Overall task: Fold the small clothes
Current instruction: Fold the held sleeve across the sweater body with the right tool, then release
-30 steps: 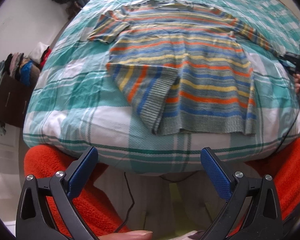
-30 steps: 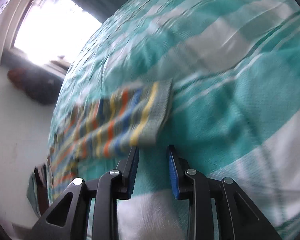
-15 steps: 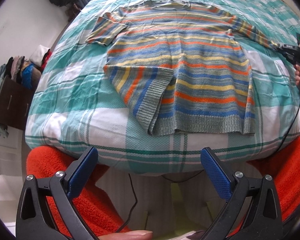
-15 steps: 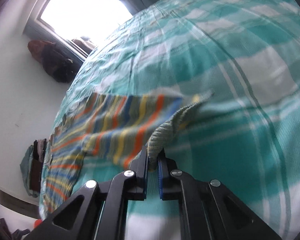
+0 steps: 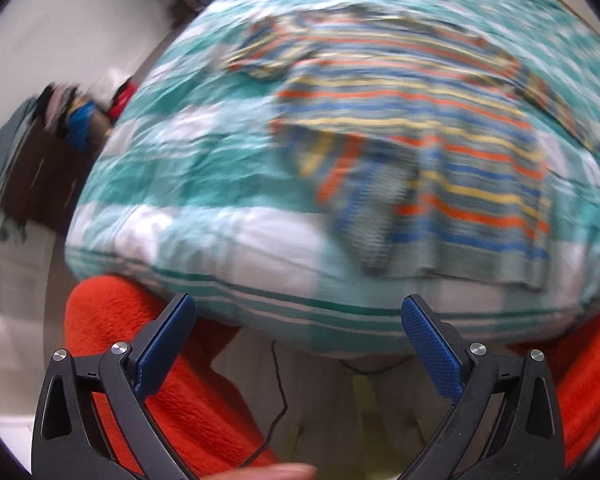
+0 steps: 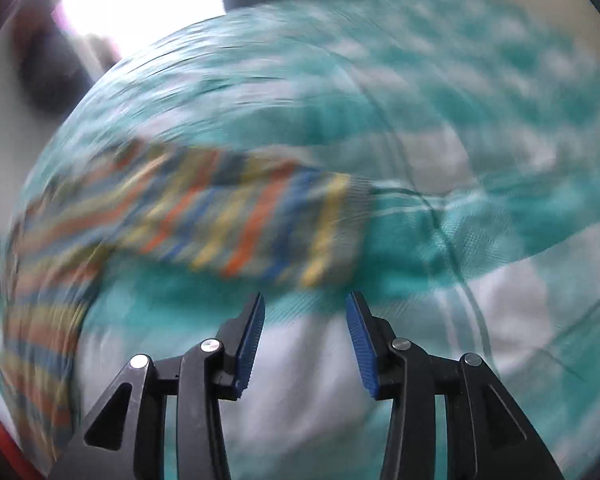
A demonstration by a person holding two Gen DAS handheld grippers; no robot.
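Spreading apart, my right claw (image 6: pixel 305 342) had let go of the sleeve cuff (image 6: pixel 342 228) it was pinching half a second before; the cuff now lay on the bed (image 6: pixel 480 320) just ahead of the blue pads, not touching them, and nothing sat between them. A second earlier the same cuff had lain flat in front of that claw too, so the pinch was short and looked to me like a failed or abandoned grab, or a small tug to straighten the sleeve. Both views were smeared by motion, so I could not tell exactly how the cuff lay.

My left claw (image 5: pixel 300 344) was spread wide and empty, hanging off the near edge of the bed above the orange blanket (image 5: pixel 140 344). Its view had swung since the earlier pictures, with the striped sweater (image 5: pixel 440 152) sliding toward the right of the frame, so I judged that hand was on the move.

The sweater lay spread on the teal checked cover, hem toward me. The sleeve on the left of that view was already folded in over the body, its cuff pointing at the hem. The far sleeve was stretched outward, unfolded.

So one sleeve was done and one was left. I judged the next move needed a fresh pinch on that cuff, then a carry across the chest.
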